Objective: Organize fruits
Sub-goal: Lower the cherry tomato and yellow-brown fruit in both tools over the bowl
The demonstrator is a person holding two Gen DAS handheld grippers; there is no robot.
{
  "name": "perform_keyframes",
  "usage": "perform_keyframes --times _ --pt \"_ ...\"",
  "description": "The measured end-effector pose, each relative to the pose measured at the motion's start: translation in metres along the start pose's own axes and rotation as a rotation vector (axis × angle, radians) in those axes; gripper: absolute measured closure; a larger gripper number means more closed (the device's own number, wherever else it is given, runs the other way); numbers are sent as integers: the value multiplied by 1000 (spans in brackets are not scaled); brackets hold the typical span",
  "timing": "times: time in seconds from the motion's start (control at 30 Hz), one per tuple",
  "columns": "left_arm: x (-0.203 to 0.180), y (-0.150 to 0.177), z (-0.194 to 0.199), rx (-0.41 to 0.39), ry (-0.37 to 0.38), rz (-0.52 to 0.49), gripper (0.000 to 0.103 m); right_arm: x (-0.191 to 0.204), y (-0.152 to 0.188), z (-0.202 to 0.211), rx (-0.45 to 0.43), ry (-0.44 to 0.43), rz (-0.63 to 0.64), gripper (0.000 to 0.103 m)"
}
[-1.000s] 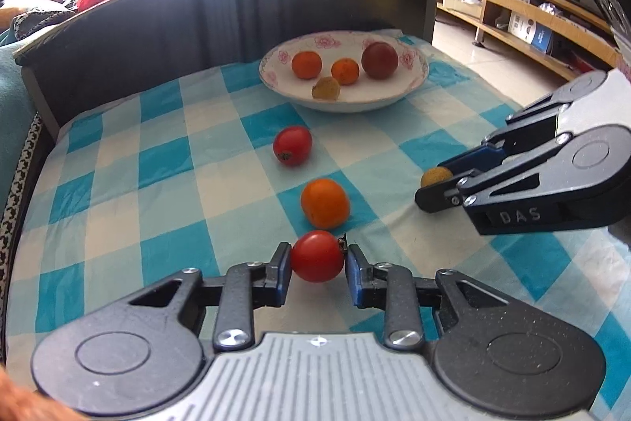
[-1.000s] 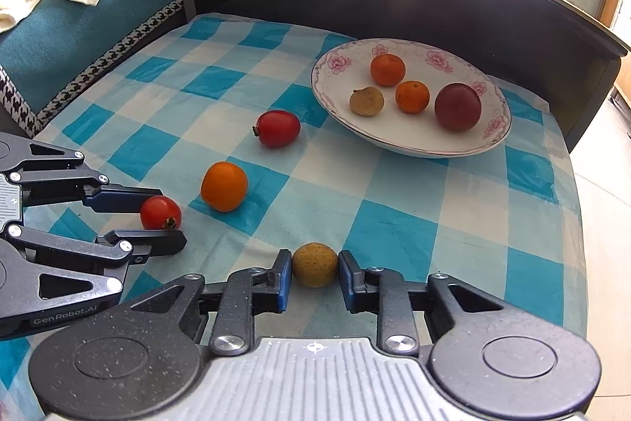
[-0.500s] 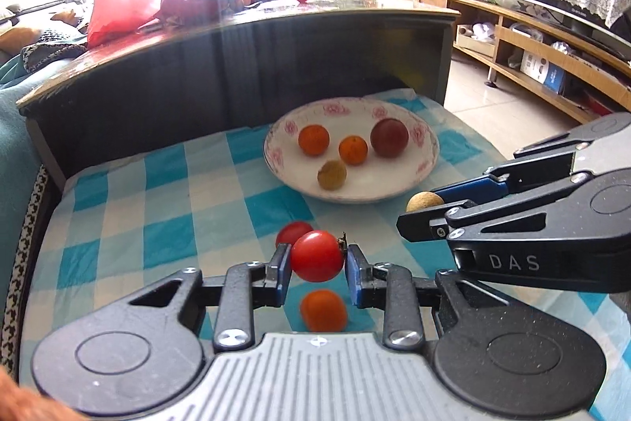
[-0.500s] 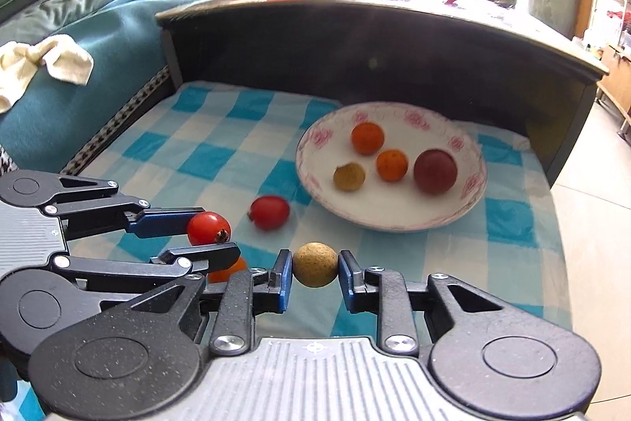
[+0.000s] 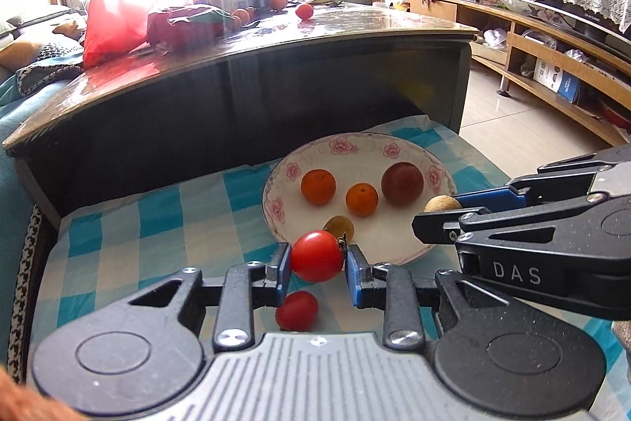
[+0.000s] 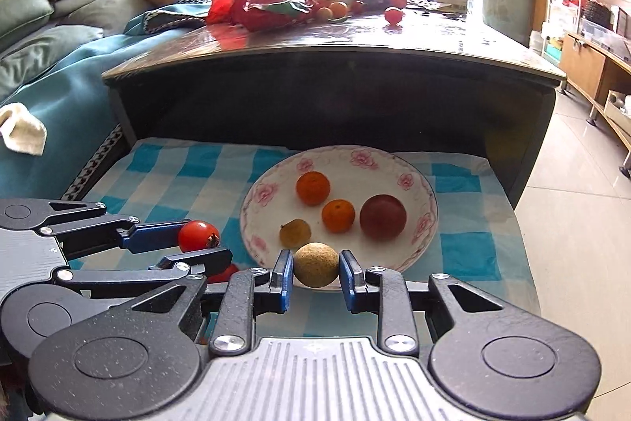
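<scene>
The left tool [image 5: 317,257] is clamping a round red tomato [image 5: 316,256], while the right tool [image 6: 316,268] is pinching a tan, rough-skinned round fruit [image 6: 316,264]; both are hovering at the near rim of the white flower-patterned plate [image 6: 428,201] on the blue checked cloth [image 6: 189,164].

Both claws [image 5: 317,273] [image 6: 316,277]: black speckled plastic, blue pads, silver screws, ribbed grey base, white "DAS" mark.

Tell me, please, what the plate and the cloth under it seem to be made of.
The plate looks like glazed ceramic: white, glossy, with pink flowers printed round the rim. The cloth looks like thin woven fabric, perhaps cotton, matte, in blue and white checks, with soft creases at its edges.
</scene>
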State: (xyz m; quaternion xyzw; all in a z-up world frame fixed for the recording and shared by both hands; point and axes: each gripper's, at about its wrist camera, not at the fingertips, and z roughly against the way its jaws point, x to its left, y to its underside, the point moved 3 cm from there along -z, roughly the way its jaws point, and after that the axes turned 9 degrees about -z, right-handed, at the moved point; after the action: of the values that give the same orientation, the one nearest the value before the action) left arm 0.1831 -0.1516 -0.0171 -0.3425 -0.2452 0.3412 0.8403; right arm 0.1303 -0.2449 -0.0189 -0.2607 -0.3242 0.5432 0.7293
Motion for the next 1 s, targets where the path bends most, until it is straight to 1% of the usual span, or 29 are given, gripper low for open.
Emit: perform_keyframes --times 0.1,0.33,0.57,1.0 --pt "2 -5 -6 -2 -1 13 65 -2 -5 -5 -11 18 -8 82" --pt "2 -11 -21 1 -18 -6 65 -7 -9 -15 -23 39 -16 82" --pt "5 -15 -34 3 -33 -19 65 -10 -14 -28 -25 40 -18 82" --pt "7 -18 -55 7 -27 -28 65 -20 -16 -47 -12 22 -56 81"
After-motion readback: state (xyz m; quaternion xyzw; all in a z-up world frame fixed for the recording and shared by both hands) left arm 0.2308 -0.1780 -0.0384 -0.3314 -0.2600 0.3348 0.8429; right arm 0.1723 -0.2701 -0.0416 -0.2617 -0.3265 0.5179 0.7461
